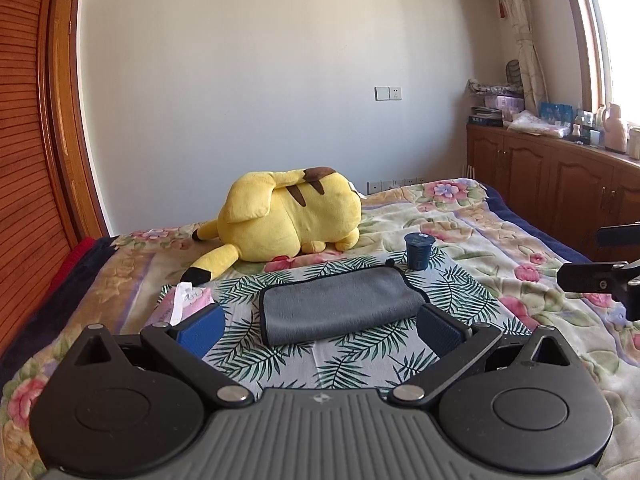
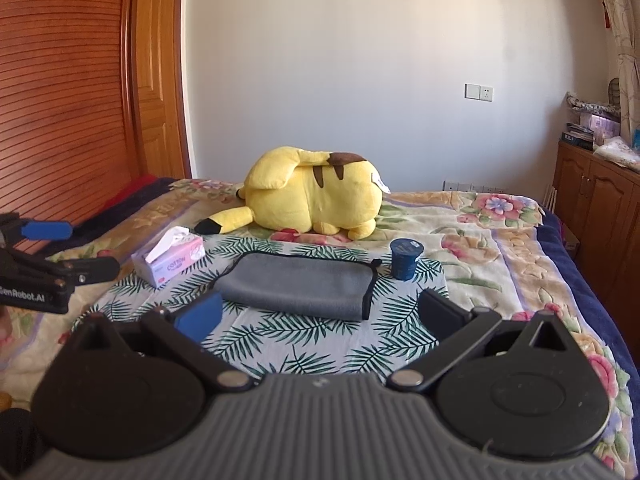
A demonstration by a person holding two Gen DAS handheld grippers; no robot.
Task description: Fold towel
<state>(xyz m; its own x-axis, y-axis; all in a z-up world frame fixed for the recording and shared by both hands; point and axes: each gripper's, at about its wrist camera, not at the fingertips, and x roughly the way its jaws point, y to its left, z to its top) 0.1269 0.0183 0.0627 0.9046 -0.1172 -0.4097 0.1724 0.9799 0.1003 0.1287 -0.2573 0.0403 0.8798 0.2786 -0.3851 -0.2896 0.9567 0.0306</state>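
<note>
The grey towel (image 1: 340, 305) lies folded on the leaf-print cloth (image 1: 352, 364) (a blue cup (image 1: 418, 251) just beyond it), right ahead of both grippers. Left gripper (image 1: 320, 330) and right gripper (image 2: 320, 314) hover with fingers spread apart, holding nothing.

We face a bed (image 1: 500, 220) with everything laid out across it.

On the bed lies a leaf-print cloth (image 1: 344, 360), and on that cloth the folded towel (image 1: 340, 304) sits in the middle. Left of the towel we find a tissue box (image 2: 170, 260); at the towel's far right corner stands a cup (image 2: 406, 258). Behind all three a plush toy (image 1: 288, 216) lies on the bedspread, before the wall. A cabinet (image 1: 560, 176) runs along the bed's right side, a wardrobe (image 2: 60, 100) along its left.
</note>
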